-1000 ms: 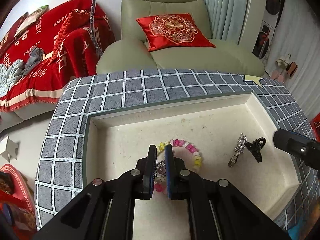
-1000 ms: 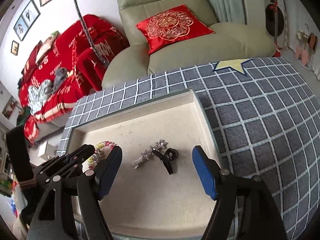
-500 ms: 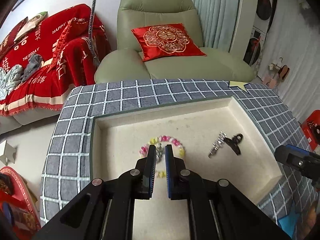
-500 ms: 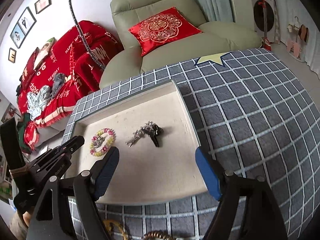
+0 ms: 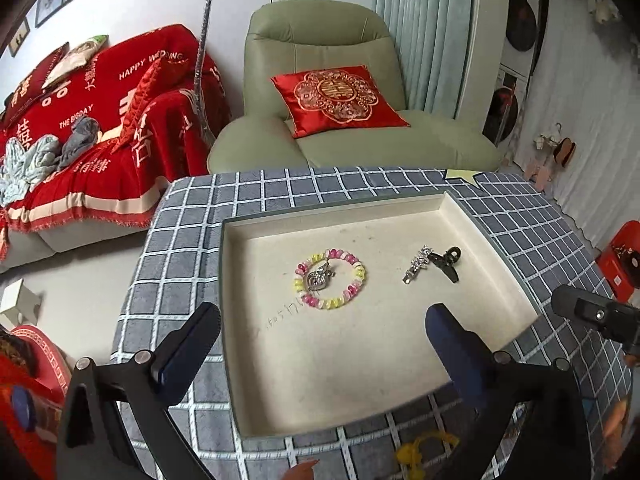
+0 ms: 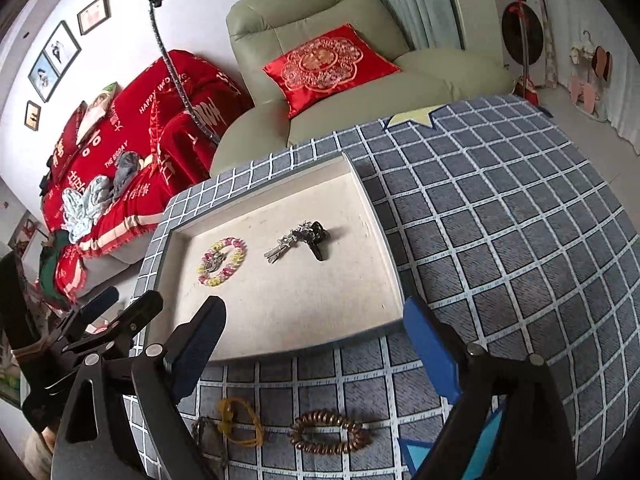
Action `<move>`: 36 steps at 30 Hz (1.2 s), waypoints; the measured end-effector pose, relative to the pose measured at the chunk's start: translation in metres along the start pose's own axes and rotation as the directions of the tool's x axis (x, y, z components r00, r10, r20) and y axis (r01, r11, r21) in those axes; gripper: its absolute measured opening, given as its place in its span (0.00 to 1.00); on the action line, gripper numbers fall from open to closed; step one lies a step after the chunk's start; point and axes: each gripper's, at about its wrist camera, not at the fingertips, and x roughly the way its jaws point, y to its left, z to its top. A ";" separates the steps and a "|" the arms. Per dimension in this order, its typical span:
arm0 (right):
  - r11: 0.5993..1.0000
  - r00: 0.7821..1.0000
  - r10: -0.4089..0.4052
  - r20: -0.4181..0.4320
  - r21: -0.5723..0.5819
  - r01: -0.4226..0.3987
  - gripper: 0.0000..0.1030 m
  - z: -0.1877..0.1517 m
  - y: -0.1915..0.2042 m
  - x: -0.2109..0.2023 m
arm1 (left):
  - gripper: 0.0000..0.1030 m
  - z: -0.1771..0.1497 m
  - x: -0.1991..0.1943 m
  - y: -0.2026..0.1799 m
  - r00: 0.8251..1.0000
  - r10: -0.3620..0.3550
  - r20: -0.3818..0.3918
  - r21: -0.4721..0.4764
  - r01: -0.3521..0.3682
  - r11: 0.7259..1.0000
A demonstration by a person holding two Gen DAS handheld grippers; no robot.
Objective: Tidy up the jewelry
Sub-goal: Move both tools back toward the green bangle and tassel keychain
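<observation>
Looking along the left gripper (image 5: pixel 320 344), we see its jaws opening, nothing between them, both blue pads clear of the tray (image 5: pixel 400 208). Ahead of the pads, on the tray floor, lies one beaded bracelet (image 5: pixel 352 280) of pink, yellow and white beads; a silver pendant (image 5: pixel 318 278) sits inside its ring. Ahead and to the right rest one silver hair clip (image 5: pixel 418 266) and one black claw clip (image 5: pixel 446 262), touching each other. We count four pieces in the tray. A yellow piece (image 5: pixel 424 442) shows on the checked cloth (image 5: pixel 188 216) below the tray's near rim, beneath the right finger.

In the right wrist view, the right gripper (image 6: pixel 312 344) is likewise opening with empty jaws, poised over the tray's near rim. Below the pads, on the cloth, we count three pieces not yet in the tray: one yellow cord bracelet (image 6: pixel 240 420), one brown coil hair tie (image 6: pixel 330 434) and one dark chain-like piece (image 6: pixel 202 430), too indistinct to identify.

We judge that the bracelet and pendant are placed and that fetching comes next. That move calls for lowering an open gripper toward the cloth pieces, straddling one, and closing on it without snagging its neighbours.
</observation>
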 end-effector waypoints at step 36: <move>0.989 0.978 -0.132 -0.163 -0.092 0.118 0.91 -0.153 -0.013 -0.059 | 1.00 -0.176 -0.093 0.022 0.978 0.005 -0.210 -0.159 -0.039 0.987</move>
